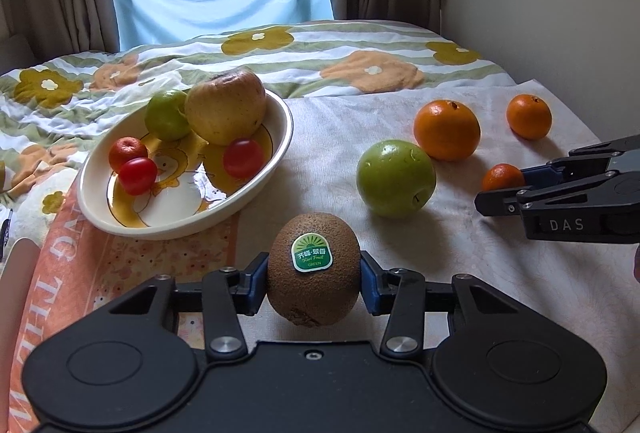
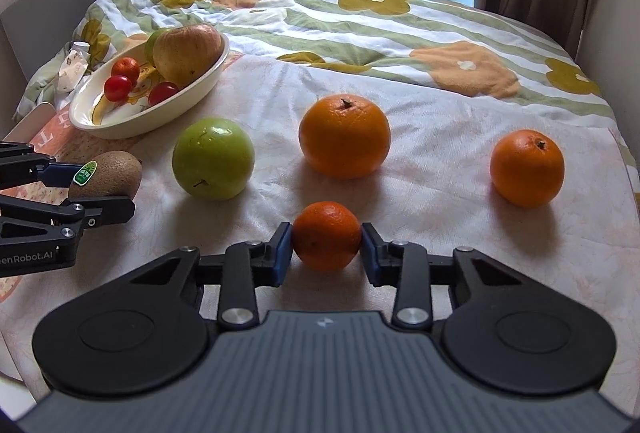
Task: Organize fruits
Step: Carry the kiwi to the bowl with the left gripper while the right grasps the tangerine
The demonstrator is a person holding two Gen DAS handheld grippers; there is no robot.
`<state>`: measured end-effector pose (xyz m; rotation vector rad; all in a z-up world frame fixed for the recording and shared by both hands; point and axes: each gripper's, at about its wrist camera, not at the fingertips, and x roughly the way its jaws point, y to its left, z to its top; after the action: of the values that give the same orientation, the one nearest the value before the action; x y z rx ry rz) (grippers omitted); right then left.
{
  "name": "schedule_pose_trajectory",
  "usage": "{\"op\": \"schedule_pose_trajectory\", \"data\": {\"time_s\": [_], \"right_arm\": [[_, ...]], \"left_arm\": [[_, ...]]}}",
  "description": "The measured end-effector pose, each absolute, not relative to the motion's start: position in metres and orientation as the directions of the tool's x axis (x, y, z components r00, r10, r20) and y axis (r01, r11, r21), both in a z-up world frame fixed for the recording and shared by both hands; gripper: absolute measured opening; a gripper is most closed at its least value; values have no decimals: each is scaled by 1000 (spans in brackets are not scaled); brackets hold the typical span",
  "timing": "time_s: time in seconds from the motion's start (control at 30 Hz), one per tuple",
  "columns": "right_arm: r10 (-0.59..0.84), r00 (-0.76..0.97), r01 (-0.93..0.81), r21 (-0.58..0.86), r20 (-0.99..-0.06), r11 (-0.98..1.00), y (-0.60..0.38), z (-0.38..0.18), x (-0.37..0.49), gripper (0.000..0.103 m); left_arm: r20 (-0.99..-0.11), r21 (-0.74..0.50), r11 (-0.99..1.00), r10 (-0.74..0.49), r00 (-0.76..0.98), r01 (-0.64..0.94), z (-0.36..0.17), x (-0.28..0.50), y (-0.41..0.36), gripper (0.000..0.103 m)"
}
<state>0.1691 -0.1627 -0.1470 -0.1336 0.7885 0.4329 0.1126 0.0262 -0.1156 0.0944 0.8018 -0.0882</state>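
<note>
My left gripper [image 1: 314,283] is shut on a brown kiwi [image 1: 314,269] with a green sticker, both blue pads against its sides, just in front of the cream bowl [image 1: 180,225]. The bowl holds a yellowish apple [image 1: 226,105], a lime, a tiny mandarin and two cherry tomatoes. My right gripper [image 2: 326,253] is shut on a small mandarin [image 2: 326,235] that rests on the cloth. Beyond it lie a green apple [image 2: 213,157], a large orange [image 2: 345,136] and a second orange [image 2: 527,167]. In the right wrist view the kiwi [image 2: 106,173] shows at far left.
The fruit lies on a pale cloth [image 2: 440,161] spread over a bed with a flowered quilt [image 2: 360,17]. A printed pink mat [image 1: 80,273] lies under the bowl. Curtains stand behind, a wall runs along the right, and a crumpled packet [image 2: 74,67] sits left of the bowl.
</note>
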Motion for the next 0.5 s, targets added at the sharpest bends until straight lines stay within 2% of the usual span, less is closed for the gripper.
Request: {"op": "schedule_pose_trajectory", "data": {"time_s": [0.5], "right_arm": [[393,627,-482,62,-672,874,-146,-89,149,51]], "left_arm": [[-662,13,999,-14,749,31,-54,84,41,50]]}}
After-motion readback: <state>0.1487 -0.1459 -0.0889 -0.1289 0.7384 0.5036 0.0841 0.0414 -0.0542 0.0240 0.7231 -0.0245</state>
